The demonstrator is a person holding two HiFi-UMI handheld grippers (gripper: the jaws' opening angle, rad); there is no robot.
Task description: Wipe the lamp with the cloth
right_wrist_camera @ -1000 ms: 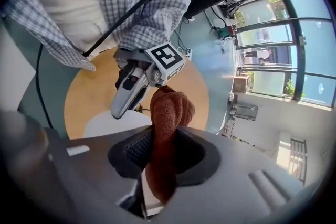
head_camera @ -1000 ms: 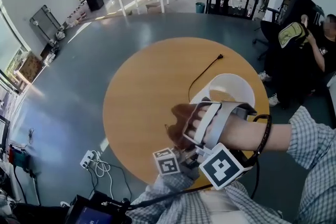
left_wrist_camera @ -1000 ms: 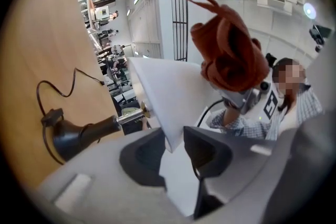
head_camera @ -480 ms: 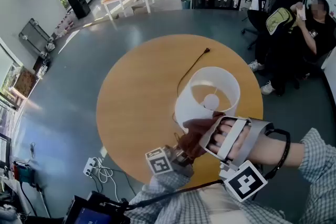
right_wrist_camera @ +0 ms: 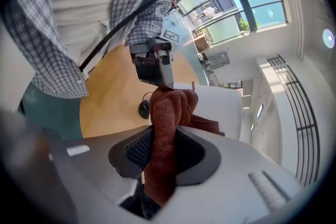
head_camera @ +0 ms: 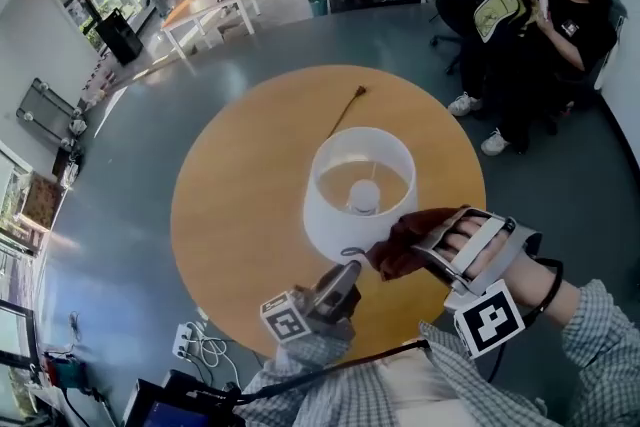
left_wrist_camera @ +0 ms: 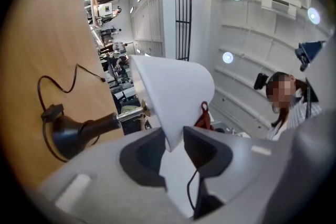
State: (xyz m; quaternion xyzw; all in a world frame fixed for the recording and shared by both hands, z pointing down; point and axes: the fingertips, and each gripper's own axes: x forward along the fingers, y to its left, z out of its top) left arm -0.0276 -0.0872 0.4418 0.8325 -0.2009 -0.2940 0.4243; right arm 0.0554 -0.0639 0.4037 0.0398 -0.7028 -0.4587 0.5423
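Wiping the lampshade's side while its rim is being steadied.

The left hand-held gripper [left_wrist_camera: 176, 144] is pinching the shade's rim on the lamp [head_camera: 355, 185], which is standing on the bench [head_camera: 240, 205]. The right hand-held gripper [right_wrist_camera: 163, 152] is clenching the rust-brown cloth [right_wrist_camera: 168, 113], seemingly touching the shade's side. Light, even pressure is probably sparing the thin shade dents. No brand or legible writing is showing.

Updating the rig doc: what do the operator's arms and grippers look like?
Left gripper and right gripper: grey bodies, dark fingers, each with a white cube bearing black square markers. Grey straps wrap the right hand; a black cable loops from it. Sleeves are a grey-and-white check shirt.
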